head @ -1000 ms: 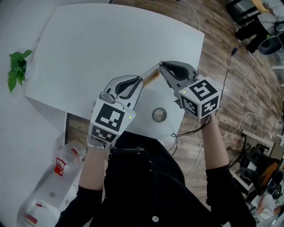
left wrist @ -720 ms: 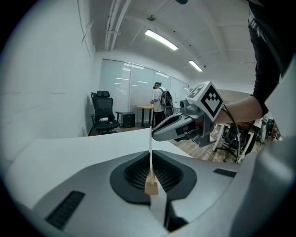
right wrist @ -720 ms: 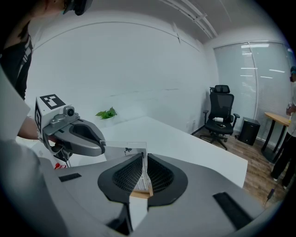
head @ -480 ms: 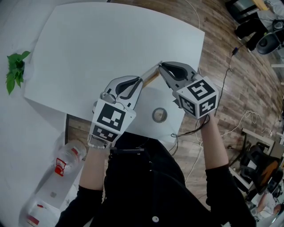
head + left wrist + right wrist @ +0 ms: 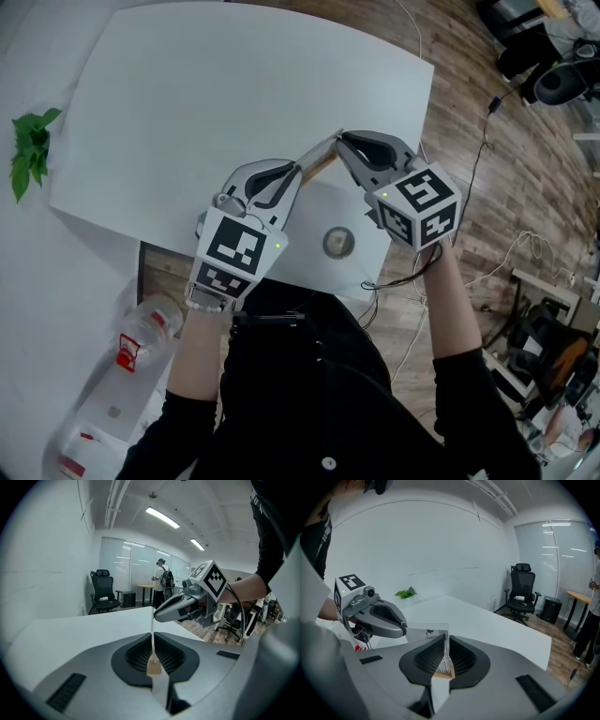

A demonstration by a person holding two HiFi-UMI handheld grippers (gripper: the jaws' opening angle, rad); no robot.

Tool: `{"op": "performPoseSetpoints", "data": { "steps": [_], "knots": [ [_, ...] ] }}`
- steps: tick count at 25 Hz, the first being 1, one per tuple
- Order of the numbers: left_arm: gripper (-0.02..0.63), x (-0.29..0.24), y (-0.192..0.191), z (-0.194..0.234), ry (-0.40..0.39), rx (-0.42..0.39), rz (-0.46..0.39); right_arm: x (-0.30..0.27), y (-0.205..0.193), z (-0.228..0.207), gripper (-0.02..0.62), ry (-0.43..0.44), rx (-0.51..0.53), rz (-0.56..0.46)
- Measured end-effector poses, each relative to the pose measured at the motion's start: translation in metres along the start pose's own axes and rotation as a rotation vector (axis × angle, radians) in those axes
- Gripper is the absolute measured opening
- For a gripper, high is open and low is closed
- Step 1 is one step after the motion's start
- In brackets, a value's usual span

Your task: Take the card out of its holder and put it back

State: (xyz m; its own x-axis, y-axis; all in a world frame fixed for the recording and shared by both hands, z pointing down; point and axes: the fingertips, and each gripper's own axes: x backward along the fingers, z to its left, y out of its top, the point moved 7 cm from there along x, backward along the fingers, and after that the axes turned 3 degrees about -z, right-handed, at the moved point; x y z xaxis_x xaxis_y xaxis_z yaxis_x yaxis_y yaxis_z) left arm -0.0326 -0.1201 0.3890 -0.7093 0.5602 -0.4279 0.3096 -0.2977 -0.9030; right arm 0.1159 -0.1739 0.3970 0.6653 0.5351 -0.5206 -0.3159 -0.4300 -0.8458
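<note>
Both pairs of jaws are closed tight on one thing. The left gripper [image 5: 152, 637] has its ribbed black pads pressed flat against a thin clear plastic card holder [image 5: 423, 632], which its own view shows edge-on as a narrow line running forward out of the pinch. The right gripper [image 5: 443, 641] clamps the opposite end, with no gap between pad and plastic. The card [image 5: 320, 160] sits in the holder and spans the short stretch between the two sets of fingertips, showing as a tan strip. I cannot tell how far it lies inside the sleeve, nor whether either pad bears on the card itself or only on plastic.

Seen from the head, the left gripper [image 5: 296, 173] points forward and to the right. The right gripper [image 5: 341, 141] points forward and to the left, so the tips nearly meet, and the holder slopes upward from the left jaws to the right jaws. Both forearms reach out from the body, and each hand grips behind its marker cube.

The holder hangs over the near part of the white table [image 5: 234, 84]. Beyond both jaws the tabletop runs broad and open. A green plant [image 5: 31, 150] stands well off to the left of the left jaws. A round metal disc [image 5: 337, 243] is set in the table behind the tips, between the two grippers. The table's edge and the wooden floor [image 5: 506, 187] lie just right of the right gripper.
</note>
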Motion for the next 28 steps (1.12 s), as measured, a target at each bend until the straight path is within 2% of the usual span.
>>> {"op": "performPoseSetpoints", "data": {
  "steps": [16, 22, 28],
  "knots": [
    [0.028, -0.002, -0.004, 0.003, 0.003, -0.029, -0.004, -0.004, -0.004, 0.003, 0.064, -0.044, -0.022, -0.020],
    [0.028, -0.002, 0.000, 0.004, 0.007, -0.023, -0.035, -0.004, -0.012, 0.006, 0.064, -0.069, -0.026, -0.003],
    [0.029, 0.002, 0.005, 0.003, 0.018, -0.024, -0.045, 0.006, -0.011, 0.008, 0.066, -0.084, -0.053, -0.042]
  ]
}}
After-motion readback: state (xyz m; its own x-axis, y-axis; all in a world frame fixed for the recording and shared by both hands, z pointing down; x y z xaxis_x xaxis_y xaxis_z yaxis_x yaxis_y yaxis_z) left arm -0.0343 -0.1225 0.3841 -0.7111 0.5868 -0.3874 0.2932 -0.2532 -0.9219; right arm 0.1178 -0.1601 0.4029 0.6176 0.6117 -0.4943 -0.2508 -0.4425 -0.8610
